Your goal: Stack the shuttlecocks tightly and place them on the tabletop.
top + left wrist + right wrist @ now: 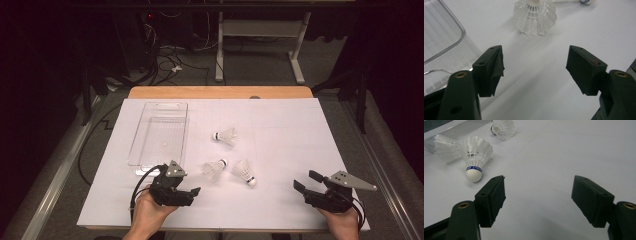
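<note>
Grippers point(196, 190) point(305, 180) low, jaws spread, near shuttlecocks point(215, 169).

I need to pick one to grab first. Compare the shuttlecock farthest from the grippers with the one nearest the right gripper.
The far shuttlecock lies with its cork pointing left toward the clear tray; the near shuttlecock points its cork toward the person. The far one lies alone, the near one beside a third. Both are white and lie on their sides.

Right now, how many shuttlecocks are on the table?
3: far shuttlecock mid-table right of the clear tray, middle shuttlecock by the left gripper, near shuttlecock just right of it.
</note>
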Demonstrator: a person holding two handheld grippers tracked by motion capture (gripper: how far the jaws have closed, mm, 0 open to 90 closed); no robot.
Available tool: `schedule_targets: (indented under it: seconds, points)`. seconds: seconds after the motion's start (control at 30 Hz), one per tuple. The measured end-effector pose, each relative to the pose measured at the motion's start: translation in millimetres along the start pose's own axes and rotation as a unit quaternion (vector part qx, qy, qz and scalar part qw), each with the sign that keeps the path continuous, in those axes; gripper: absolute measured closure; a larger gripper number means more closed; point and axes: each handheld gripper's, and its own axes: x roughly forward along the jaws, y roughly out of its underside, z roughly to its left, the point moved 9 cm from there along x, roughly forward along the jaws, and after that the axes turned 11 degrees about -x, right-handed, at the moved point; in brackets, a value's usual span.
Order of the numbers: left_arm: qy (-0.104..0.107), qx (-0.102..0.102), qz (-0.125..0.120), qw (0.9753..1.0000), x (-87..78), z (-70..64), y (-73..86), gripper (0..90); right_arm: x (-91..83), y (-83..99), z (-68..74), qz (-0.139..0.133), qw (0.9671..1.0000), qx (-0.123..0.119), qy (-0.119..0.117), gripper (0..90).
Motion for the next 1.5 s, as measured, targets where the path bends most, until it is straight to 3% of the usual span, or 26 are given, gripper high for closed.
schedule_targets:
  seconds: [0.77, 0.8, 1.17, 1.5]
  points:
    - [-0.017, -0.032, -0.027, 0.999, -15.8, 25.6, 13.9, 31.6, 0.4, 0.2, 0.0, 0.001, 1.0, -0.001, 0.001, 27.2]
    - [-0.015, -0.027, -0.033, 0.999, -15.8, 27.5, 13.0, 31.6, 0.4, 0.1, 0.0, 0.001, 1.0, -0.001, 0.001, 27.3]
    - [-0.027, -0.056, -0.046, 0.997, -25.4, 42.0, 20.6, 31.7, 0.5, 0.3, 0.0, 0.002, 1.0, -0.001, 0.002, 27.3]
    - [-0.039, -0.07, -0.056, 0.9952, -32.4, 55.4, 27.0, 31.9, 0.5, 0.5, -0.2, 0.003, 1.0, -0.001, 0.003, 27.3]
